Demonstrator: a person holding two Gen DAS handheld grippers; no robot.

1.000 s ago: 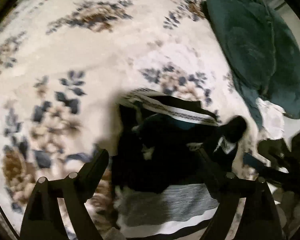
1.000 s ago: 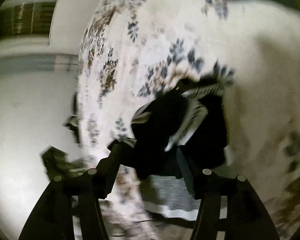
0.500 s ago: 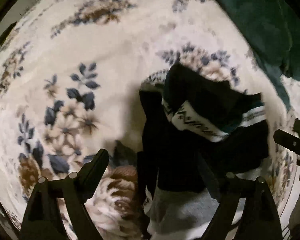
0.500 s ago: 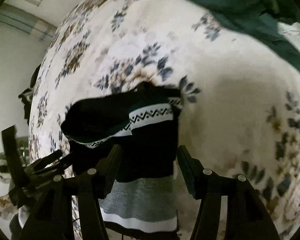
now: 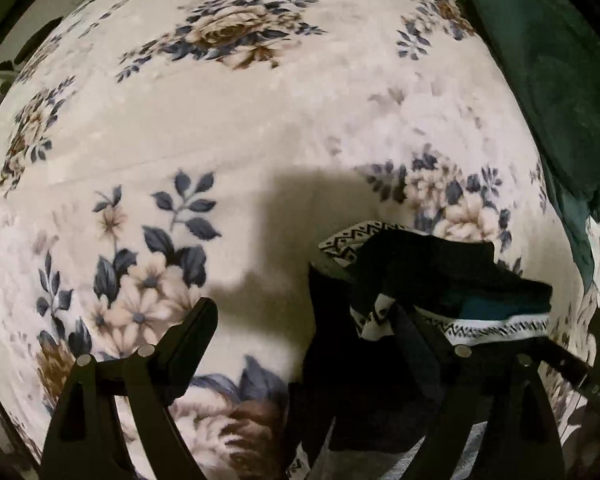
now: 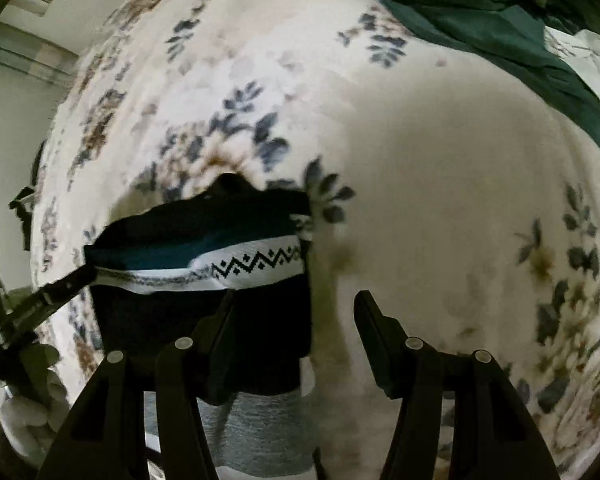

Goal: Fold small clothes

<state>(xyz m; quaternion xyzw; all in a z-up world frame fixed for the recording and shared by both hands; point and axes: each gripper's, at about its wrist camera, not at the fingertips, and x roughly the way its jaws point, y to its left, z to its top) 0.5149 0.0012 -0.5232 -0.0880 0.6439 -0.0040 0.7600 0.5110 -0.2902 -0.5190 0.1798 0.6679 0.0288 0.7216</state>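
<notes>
A small black garment with a white zigzag-patterned band (image 5: 440, 276) lies folded over on the flowered blanket (image 5: 240, 128), on top of a grey piece with a white stripe (image 6: 260, 432). My left gripper (image 5: 304, 320) is open, its right finger over the garment's left part. My right gripper (image 6: 296, 316) is open, its left finger over the garment (image 6: 204, 232), its right finger above bare blanket (image 6: 440, 168). The other gripper's finger shows at the left edge of the right wrist view (image 6: 52, 292).
A dark green cloth (image 5: 552, 92) lies bunched at the right of the blanket, also in the right wrist view (image 6: 460, 8), with a white cloth (image 6: 588, 60) beside it. The blanket's edge and a pale wall (image 6: 16, 92) are at the left.
The garment was held up and folded over, then laid down. Both grippers have opened and drawn back from it; the zigzag band now lies across the top.
</notes>
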